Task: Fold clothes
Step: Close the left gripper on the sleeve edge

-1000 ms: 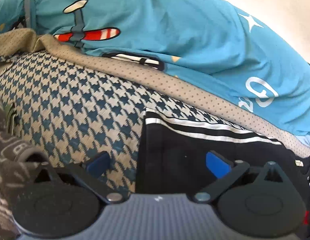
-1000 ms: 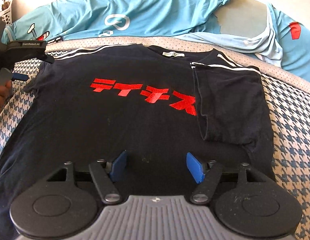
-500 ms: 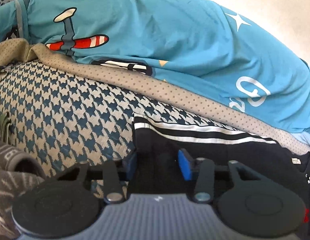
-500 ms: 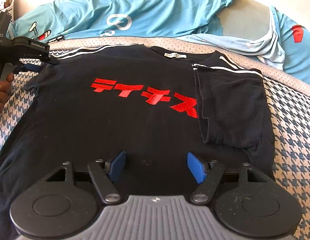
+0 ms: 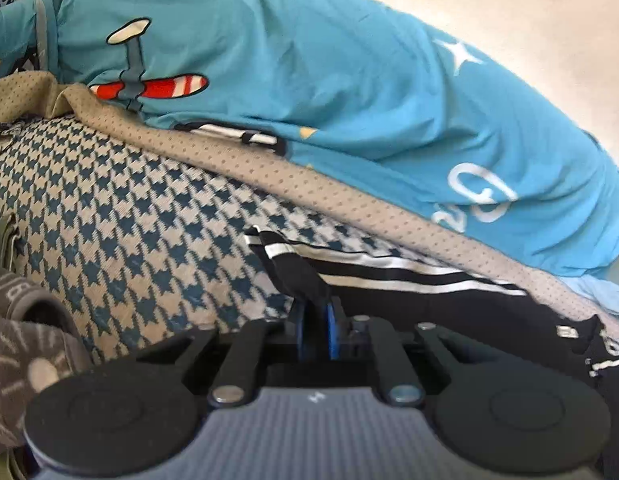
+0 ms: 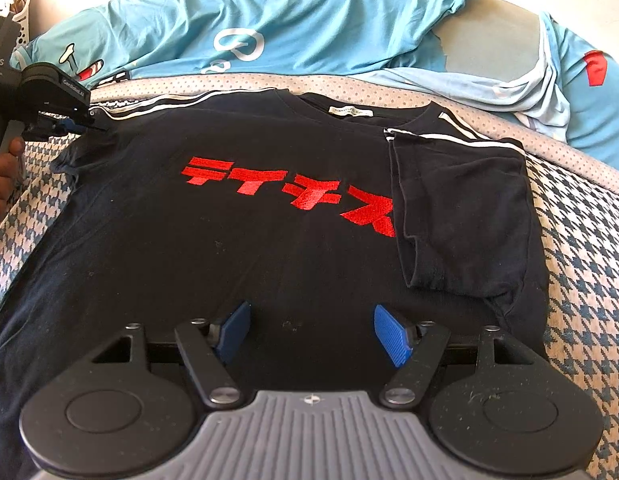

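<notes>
A black T-shirt (image 6: 249, 248) with red lettering lies spread face up on the houndstooth cover (image 6: 581, 264), its collar toward the far edge, one sleeve folded in over the chest. The left gripper (image 5: 316, 330) has just closed and pinches the striped sleeve (image 5: 297, 276) near the cover's far left edge. The right gripper (image 6: 311, 330) hovers over the hem, its blue pads apart, holding nothing. A blue printed sheet (image 6: 301, 20) lies bunched beyond.

The black T-shirt (image 6: 237, 248) is showing red Japanese katakana across its chest, reading roughly "テイチス". The left gripper (image 6: 75, 126) is bearing "GenRobot.AI" in white on its housing, with "AS" showing beside it. The neck label (image 6: 350, 111) is too small to read.
</notes>
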Motion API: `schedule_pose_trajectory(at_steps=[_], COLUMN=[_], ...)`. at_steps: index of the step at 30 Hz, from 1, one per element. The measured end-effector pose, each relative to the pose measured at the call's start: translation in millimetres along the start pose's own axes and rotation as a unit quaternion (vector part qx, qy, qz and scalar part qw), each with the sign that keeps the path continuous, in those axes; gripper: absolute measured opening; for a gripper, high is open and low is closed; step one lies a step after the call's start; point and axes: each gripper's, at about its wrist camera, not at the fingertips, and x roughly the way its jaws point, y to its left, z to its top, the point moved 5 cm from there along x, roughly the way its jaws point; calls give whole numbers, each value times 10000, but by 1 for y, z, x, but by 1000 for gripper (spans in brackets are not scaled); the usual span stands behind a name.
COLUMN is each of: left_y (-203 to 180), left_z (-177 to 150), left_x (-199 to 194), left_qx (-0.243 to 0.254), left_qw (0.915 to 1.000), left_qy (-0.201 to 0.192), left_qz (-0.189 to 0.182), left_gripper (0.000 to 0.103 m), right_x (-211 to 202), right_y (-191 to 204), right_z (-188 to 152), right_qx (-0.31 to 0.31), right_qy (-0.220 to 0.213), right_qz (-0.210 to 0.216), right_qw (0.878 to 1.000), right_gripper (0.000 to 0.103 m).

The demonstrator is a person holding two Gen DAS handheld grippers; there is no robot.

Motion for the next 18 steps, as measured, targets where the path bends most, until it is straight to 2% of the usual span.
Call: schedule_pose_trajectory(at_steps=[6, 11, 15, 18], left_y=[-29, -66, -95, -109], left_z=[0, -8, -25, -42], left_x=[-15, -29, -30, -23], left_qx=[254, 664, 1176, 1445], left_qw=[9989, 9950, 9873, 9806], left_qy=[-220, -230, 25, 395], left_qz=[-319, -706, -1064, -1265], left_gripper=[10, 10, 12, 23], right_x=[-1, -1, -1, 0], right_y=[-2, -3, -2, -2], right_z=[-1, -1, -1, -1], right_qx=[15, 22, 16, 14], right_qy=[3, 7, 13, 11], right_qz=[2, 0, -11, -14], right_qw=[10000, 10000, 10000, 10000], right_gripper=[68, 68, 68, 69])
